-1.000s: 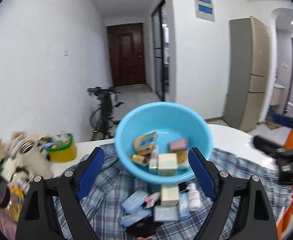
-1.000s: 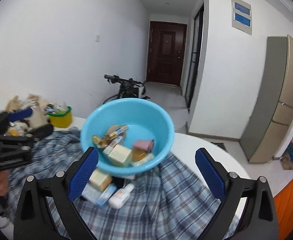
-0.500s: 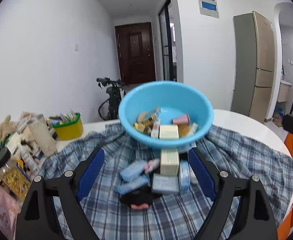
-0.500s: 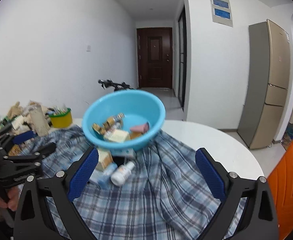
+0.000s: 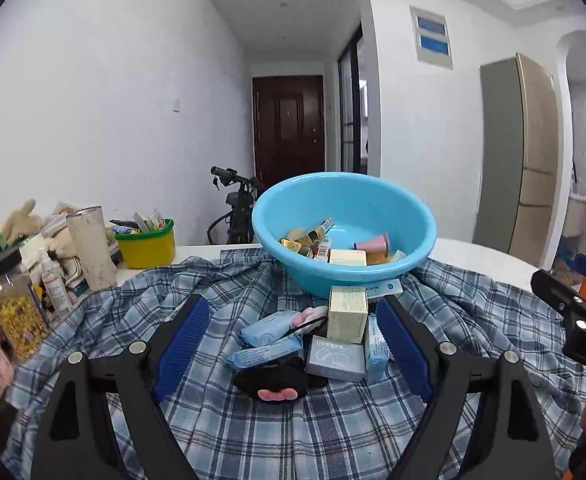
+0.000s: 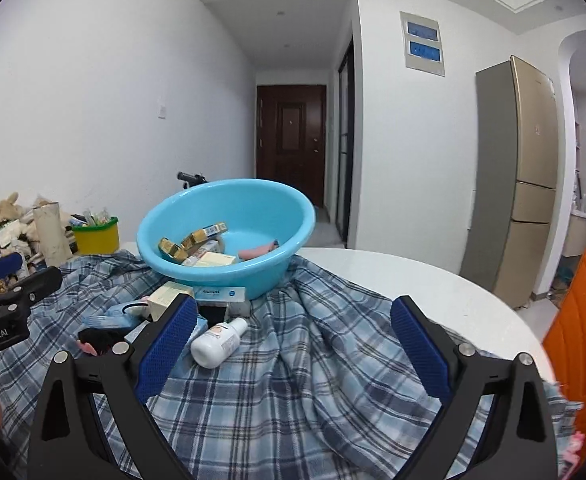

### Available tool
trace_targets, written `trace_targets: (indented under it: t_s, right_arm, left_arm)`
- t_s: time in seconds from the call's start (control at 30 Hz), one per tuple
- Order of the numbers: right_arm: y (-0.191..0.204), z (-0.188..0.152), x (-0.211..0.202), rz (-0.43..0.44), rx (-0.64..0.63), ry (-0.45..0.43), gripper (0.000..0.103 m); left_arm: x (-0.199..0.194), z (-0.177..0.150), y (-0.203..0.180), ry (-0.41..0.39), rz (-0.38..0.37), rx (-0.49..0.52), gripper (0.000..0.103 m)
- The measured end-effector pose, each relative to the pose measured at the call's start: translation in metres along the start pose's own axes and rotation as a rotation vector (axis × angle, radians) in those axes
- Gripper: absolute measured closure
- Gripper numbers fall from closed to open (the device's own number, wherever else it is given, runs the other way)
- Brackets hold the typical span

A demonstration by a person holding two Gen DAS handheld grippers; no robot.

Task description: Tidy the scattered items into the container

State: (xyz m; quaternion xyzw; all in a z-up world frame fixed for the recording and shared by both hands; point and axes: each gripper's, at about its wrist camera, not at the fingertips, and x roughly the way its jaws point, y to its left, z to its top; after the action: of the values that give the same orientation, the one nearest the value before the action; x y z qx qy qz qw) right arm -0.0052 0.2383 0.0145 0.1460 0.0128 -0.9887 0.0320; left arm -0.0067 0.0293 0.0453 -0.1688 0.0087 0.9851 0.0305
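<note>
Both tools have pulled back from the blue basin; left tool and right tool gape wide, empty, the boxes outside still waiting.

Hovering with jaws spread wide and empty over a plaid cloth covering the white surface. Lying just beside the left jaw: a white bottle. Sitting ahead of the jaws: a blue basin holding small boxes. Showing far left: the left gripper.
</note>
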Motion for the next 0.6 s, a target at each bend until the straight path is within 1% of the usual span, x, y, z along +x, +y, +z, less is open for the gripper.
trace_targets:
  t_s: [0.1,0.17,0.3,0.47,0.53,0.6]
  right_arm:
    - [0.001,-0.008,0.005,0.023,0.012,-0.005,0.006]
    - [0.004,-0.012,0.003,0.022,-0.003,-0.035,0.006]
    - [0.015,-0.017,0.001,0.03,-0.05,-0.065,0.006]
    - [0.023,-0.025,0.001,0.044,-0.058,-0.081,0.006]
    - [0.024,-0.029,-0.001,0.046,-0.058,-0.096,0.006]
    - [0.023,-0.03,-0.002,0.059,-0.052,-0.103,0.006]
  left_arm:
    - [0.005,-0.011,0.002,-0.008,0.014,0.003,0.015]
    - [0.006,-0.018,0.002,-0.026,0.028,0.013,0.015]
    - [0.001,-0.028,-0.003,-0.09,0.051,0.061,0.015]
    - [-0.006,-0.037,-0.009,-0.154,0.065,0.094,0.015]
    - [-0.007,-0.04,-0.01,-0.17,0.075,0.107,0.015]
    - [-0.007,-0.041,-0.009,-0.166,0.067,0.099,0.015]
